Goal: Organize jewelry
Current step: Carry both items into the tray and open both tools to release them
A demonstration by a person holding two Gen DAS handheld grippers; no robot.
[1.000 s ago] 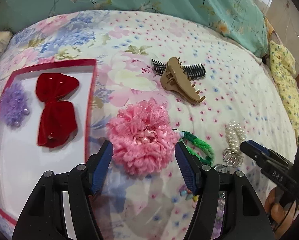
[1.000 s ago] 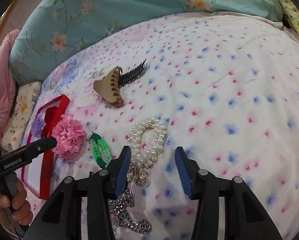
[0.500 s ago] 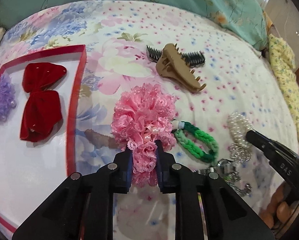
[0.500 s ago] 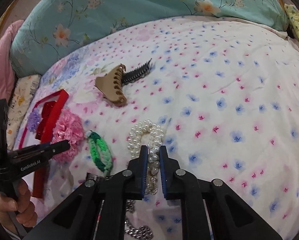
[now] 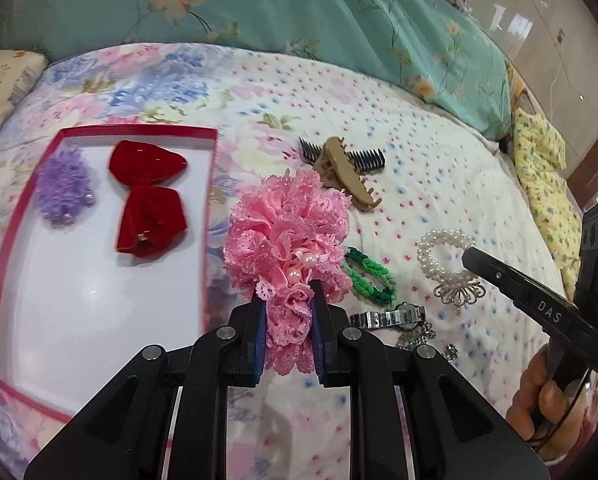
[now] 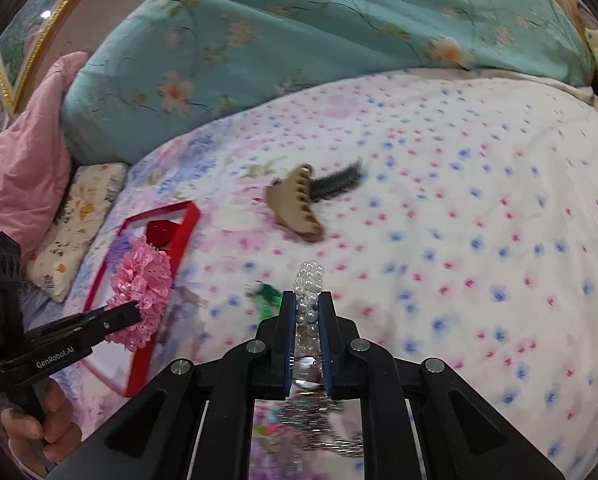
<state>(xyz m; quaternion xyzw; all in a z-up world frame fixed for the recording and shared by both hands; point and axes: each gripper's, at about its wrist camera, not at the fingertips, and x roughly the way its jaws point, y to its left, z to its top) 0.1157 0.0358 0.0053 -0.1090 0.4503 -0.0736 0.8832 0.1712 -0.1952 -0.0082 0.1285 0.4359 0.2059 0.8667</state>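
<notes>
Jaws of both grippers are clamped: left gripper [image 5: 287, 334] on the pink scrunchie [image 5: 287, 236], right gripper [image 6: 307, 340] on the pearl bracelet [image 6: 309, 280]; carrying step, next lower both into the red tray [image 5: 15, 232]

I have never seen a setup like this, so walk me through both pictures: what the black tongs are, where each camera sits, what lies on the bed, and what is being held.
No robot: a person holds black two-finger tongs in each hand, with a camera on each looking along the fingers. The left tongs pinch a pink frilly lace hair scrunchie. The right tongs pinch a white pearl bead bracelet. On the flowered bedsheet lie a tan plastic claw hair clip, a green braided band and a red-rimmed white tray holding a red velvet bow and a lilac fuzzy scrunchie.
</notes>
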